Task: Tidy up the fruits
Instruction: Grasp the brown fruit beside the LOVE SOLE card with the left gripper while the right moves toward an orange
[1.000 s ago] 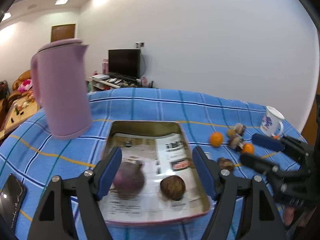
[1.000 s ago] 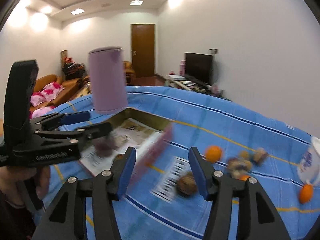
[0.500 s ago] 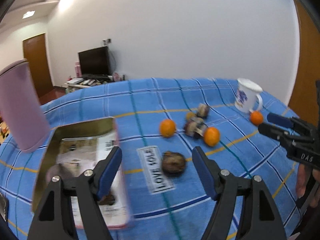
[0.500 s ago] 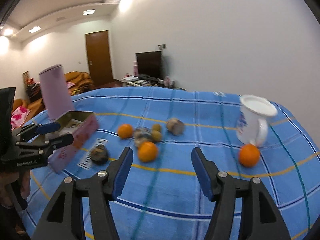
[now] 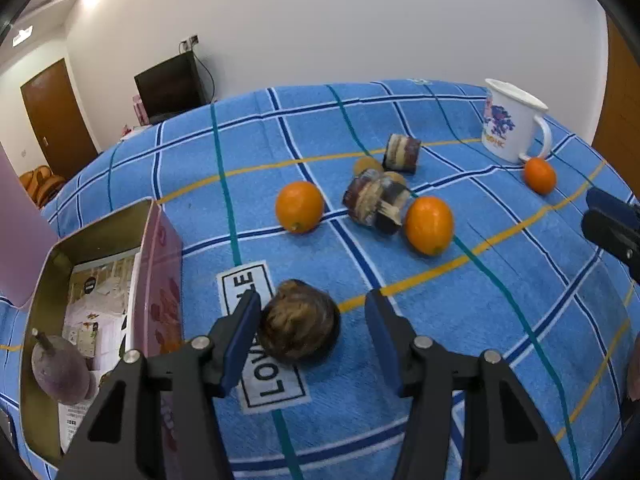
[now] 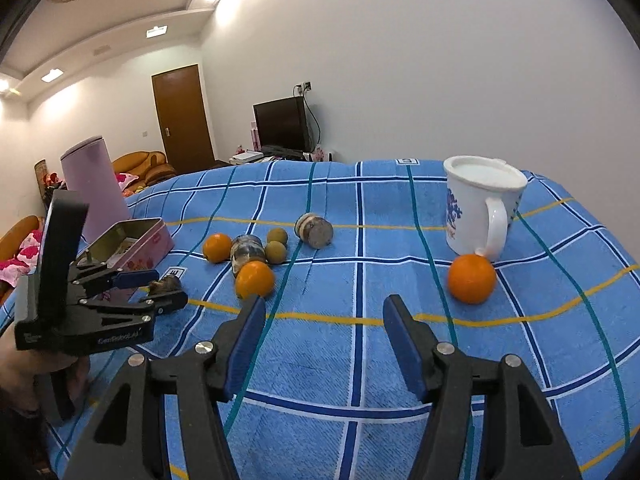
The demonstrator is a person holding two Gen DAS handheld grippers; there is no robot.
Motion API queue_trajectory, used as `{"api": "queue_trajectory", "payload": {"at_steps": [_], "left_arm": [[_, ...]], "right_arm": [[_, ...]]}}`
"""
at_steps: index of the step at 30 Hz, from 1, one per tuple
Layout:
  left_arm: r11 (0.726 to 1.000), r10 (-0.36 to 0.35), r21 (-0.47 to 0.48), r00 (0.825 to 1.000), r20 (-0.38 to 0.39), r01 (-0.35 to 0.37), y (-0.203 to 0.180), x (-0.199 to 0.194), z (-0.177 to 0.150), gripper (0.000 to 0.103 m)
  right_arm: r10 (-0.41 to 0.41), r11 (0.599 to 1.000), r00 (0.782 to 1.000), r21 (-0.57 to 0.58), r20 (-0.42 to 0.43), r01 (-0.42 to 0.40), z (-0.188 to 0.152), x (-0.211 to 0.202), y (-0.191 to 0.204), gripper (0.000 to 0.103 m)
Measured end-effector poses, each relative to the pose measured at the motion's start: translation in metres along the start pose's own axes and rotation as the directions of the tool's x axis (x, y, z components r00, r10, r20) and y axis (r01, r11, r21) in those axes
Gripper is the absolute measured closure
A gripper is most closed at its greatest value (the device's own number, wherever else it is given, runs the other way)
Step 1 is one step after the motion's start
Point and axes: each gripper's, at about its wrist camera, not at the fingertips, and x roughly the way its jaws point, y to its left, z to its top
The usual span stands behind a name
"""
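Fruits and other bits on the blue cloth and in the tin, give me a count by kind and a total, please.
Oranges: 3
Small yellow-green fruits: 2
Brown wrinkled fruit, between the closing left gripper jaws: 1
Purple fruit in the tin: 1
Brown striped pieces, kind unclear: 3
Total: 10

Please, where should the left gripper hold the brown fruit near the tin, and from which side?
Grip the brown fruit across its widest middle, coming from above. It is round and lies free on the cloth. The left gripper already straddles it, jaws closing.
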Motion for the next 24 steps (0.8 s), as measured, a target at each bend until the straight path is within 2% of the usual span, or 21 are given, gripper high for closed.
{"api": "queue_trajectory", "payload": {"at_steps": [1, 3, 5, 8, 12, 18, 21, 24], "left_arm": [[1.000, 0.003, 0.003, 1.000, -0.004, -0.003, 0.001, 0.000, 0.000, 0.049], [1.000, 0.026, 0.001, 1.000, -0.011, -0.026, 0.005, 0.002, 0.000, 0.063], [0.999, 0.002, -0.033, 1.000, -0.009, -0.002, 0.015, 0.002, 0.000, 0.063], [1.000, 0.011, -0.029, 1.000, -0.004, -0.011, 0.015, 0.001, 0.000, 0.064], [0.997, -0.058, -0.044, 0.998, 0.027, 0.059, 0.013, -0.006, 0.001, 0.066], [0.988, -0.147, -0.035, 0.987, 0.058, 0.150, -0.004, -0.017, 0.014, 0.066], [0.988, -0.143, -0.040, 0.984, 0.105, 0.148, -0.007, -0.019, 0.022, 0.066], [0.986, -0.131, -0.089, 0.982, 0.138, 0.144, -0.003, -0.014, 0.027, 0.066]], "right_arm": [[-0.002, 1.000, 1.000, 0.000, 0.000, 0.002, 0.001, 0.000, -0.001, 0.040], [-0.010, 1.000, 1.000, -0.004, 0.004, 0.010, 0.002, -0.002, -0.001, 0.040], [-0.017, 1.000, 1.000, -0.005, 0.007, 0.017, 0.004, -0.004, -0.002, 0.040], [-0.021, 1.000, 1.000, -0.008, 0.011, 0.021, 0.008, -0.006, -0.002, 0.040], [-0.038, 0.999, 0.999, -0.011, 0.000, 0.038, 0.013, -0.006, -0.003, 0.040], [-0.160, 0.985, 0.986, 0.059, -0.048, 0.162, 0.023, 0.003, -0.033, 0.040], [-0.201, 0.971, 0.975, 0.110, -0.095, 0.211, 0.027, 0.015, -0.055, 0.040], [-0.239, 0.957, 0.962, 0.137, -0.134, 0.257, 0.031, 0.029, -0.072, 0.040]]}}
